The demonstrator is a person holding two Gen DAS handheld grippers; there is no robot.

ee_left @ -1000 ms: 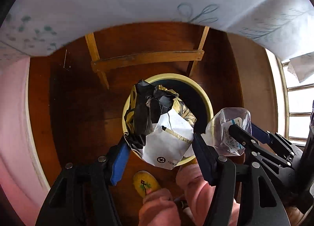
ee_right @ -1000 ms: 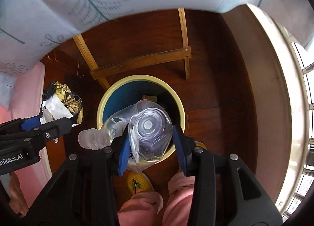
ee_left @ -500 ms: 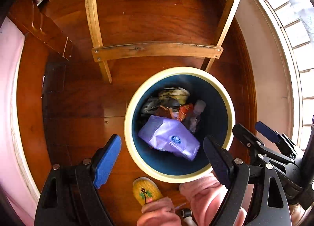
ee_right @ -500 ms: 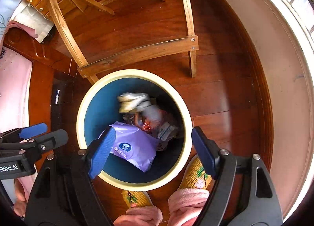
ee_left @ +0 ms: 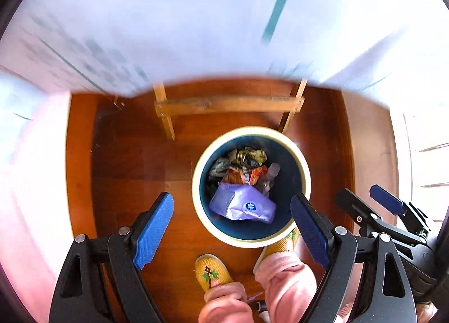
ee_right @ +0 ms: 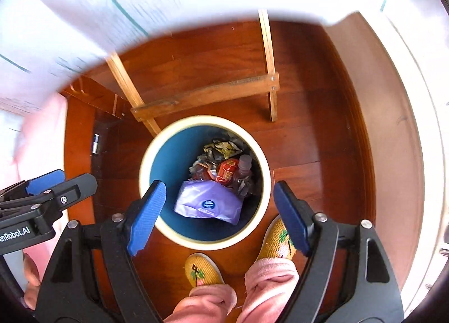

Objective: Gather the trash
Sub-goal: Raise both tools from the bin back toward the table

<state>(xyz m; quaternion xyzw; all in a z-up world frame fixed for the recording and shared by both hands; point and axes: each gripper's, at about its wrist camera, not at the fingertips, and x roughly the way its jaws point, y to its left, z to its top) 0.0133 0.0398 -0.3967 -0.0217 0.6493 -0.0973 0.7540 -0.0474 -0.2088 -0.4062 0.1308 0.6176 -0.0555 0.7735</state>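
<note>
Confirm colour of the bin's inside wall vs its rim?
Inside wall is dark teal-blue; rim is cream. Right wrist view shows it best.

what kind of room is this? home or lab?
Most likely a home living or dining area: a waste bin on a dark wood floor beside wooden table legs under a tablecloth, and the person wears knitted slippers.
</note>
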